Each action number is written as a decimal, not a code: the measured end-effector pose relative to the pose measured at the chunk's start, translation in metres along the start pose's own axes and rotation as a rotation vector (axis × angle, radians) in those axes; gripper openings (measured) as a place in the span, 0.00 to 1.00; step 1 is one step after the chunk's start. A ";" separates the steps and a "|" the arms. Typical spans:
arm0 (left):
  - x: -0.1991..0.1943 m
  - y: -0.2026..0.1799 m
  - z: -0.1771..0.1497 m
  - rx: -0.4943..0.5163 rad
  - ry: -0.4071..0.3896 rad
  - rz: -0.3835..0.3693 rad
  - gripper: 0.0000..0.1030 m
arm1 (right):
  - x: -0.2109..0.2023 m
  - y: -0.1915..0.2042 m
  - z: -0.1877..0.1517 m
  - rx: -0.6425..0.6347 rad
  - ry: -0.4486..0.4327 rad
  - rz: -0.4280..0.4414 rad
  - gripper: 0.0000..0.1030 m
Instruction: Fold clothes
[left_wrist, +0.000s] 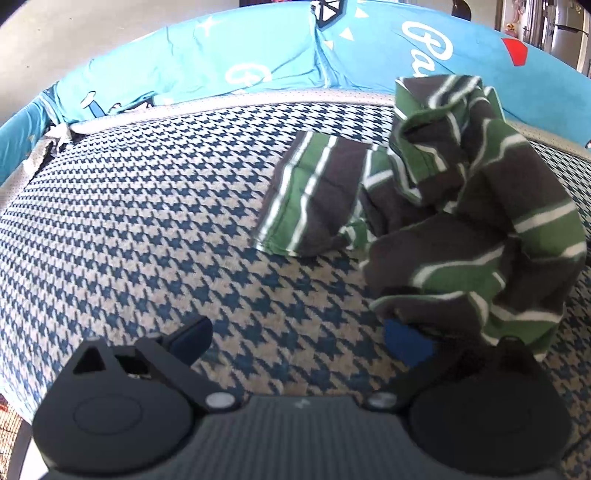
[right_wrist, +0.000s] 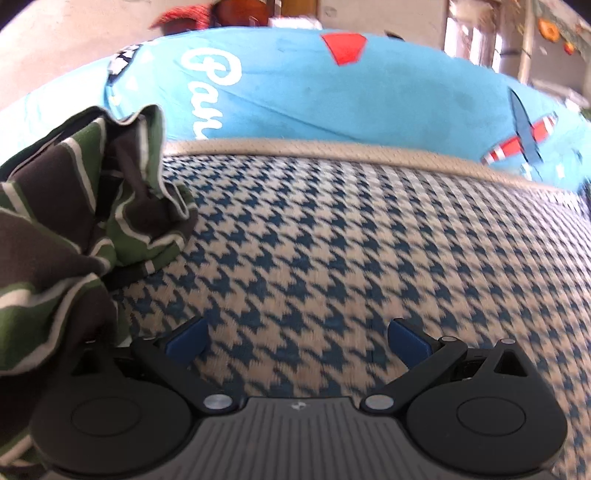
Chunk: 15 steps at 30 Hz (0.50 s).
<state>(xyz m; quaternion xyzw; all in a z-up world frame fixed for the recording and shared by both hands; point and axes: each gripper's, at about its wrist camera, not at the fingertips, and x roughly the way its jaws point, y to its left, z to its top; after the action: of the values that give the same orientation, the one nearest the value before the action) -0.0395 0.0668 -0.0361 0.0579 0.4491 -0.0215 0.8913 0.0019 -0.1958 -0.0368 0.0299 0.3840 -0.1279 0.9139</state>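
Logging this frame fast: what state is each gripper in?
Left gripper: open, holding nothing; striped shirt drapes by one finger.
Right gripper: open, empty.

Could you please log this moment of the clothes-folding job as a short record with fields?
surface: houndstooth blue and beige cover
garment: green, dark grey and white striped shirt, crumpled in a heap, not yet folded
left claw: open, nothing between its pads; shirt heap lies against its right finger
right claw: open, over bare cover, nothing between its pads
shirt in right view: bunched at left edge, beside the left finger
background: light blue printed fabric behind the cover
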 end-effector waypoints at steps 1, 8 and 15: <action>-0.001 0.002 0.001 -0.003 -0.005 0.002 1.00 | -0.004 -0.001 0.000 0.009 0.025 -0.010 1.00; -0.010 0.017 0.002 -0.052 0.005 -0.030 1.00 | -0.054 -0.006 -0.004 0.012 0.008 -0.046 1.00; -0.022 0.019 -0.008 -0.059 0.030 -0.052 1.00 | -0.098 -0.009 -0.022 0.038 0.065 -0.036 1.00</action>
<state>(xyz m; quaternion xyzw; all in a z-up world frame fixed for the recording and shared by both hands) -0.0572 0.0865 -0.0220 0.0200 0.4644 -0.0306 0.8849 -0.0811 -0.1809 0.0175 0.0447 0.4116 -0.1506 0.8977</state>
